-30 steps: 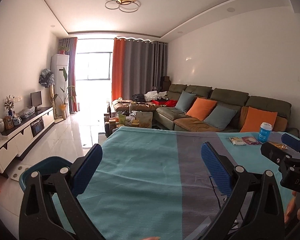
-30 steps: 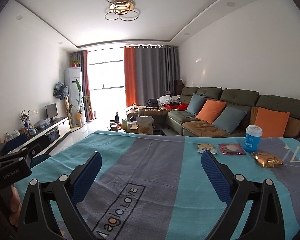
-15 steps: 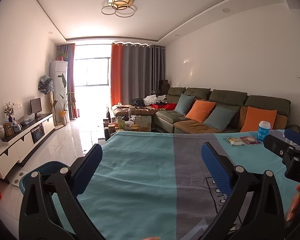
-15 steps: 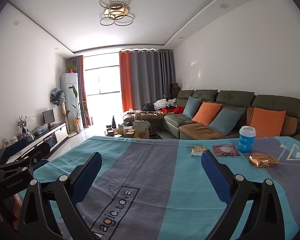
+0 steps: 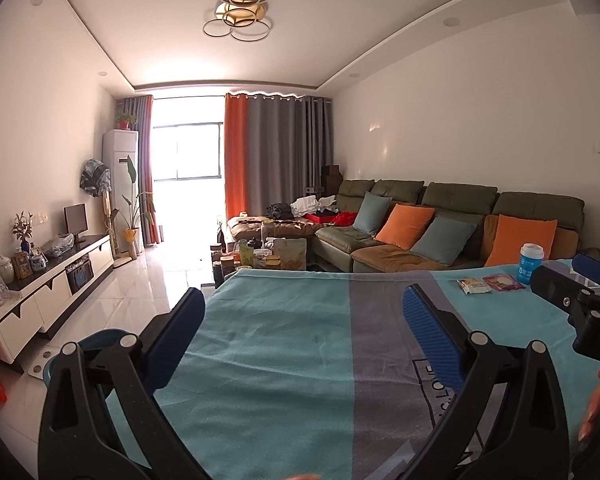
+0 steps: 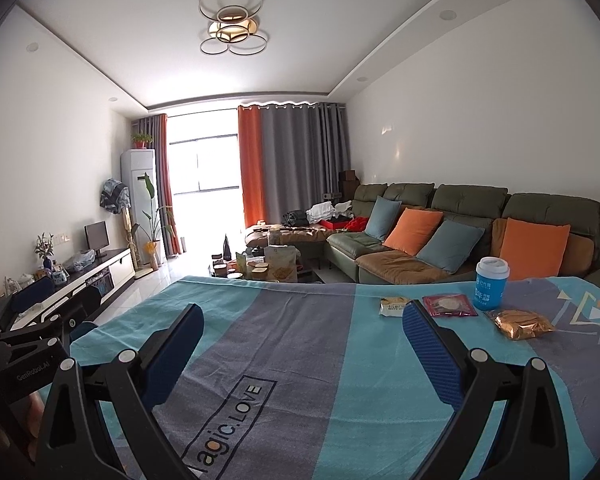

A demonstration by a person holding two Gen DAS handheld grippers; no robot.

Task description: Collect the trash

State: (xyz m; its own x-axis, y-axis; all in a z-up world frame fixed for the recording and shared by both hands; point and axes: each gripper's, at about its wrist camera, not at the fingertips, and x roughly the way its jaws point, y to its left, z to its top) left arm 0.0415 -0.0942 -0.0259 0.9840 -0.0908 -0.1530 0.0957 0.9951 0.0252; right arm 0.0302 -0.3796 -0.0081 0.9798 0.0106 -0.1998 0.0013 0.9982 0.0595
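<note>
Over the near end of the table [image 6: 300,360], covered in a teal and grey cloth, you hold both grippers level above the fabric. Left gripper [image 5: 304,320]: jaws spread wide, nothing between the blue pads, cloth visible through the gap. Right gripper [image 6: 304,332]: jaws equally wide, also holding nothing; it hangs above the grey stripe with the printed lettering.

Trash sits at the far right of the table, well apart from both grippers. In the right wrist view: a pale snack packet [image 6: 394,305], a red wrapper [image 6: 449,305] just beside it, a blue cup [image 6: 491,284] with a white lid standing upright behind the wrapper, and a crumpled gold wrapper [image 6: 520,323] nearest the right edge. None of them is touched.

Left wrist view: a teal bin [image 5: 96,344] on the floor, off the table's left side, partly hidden behind the left finger. A sofa [image 6: 480,236] with orange and blue cushions stands beyond the table.
</note>
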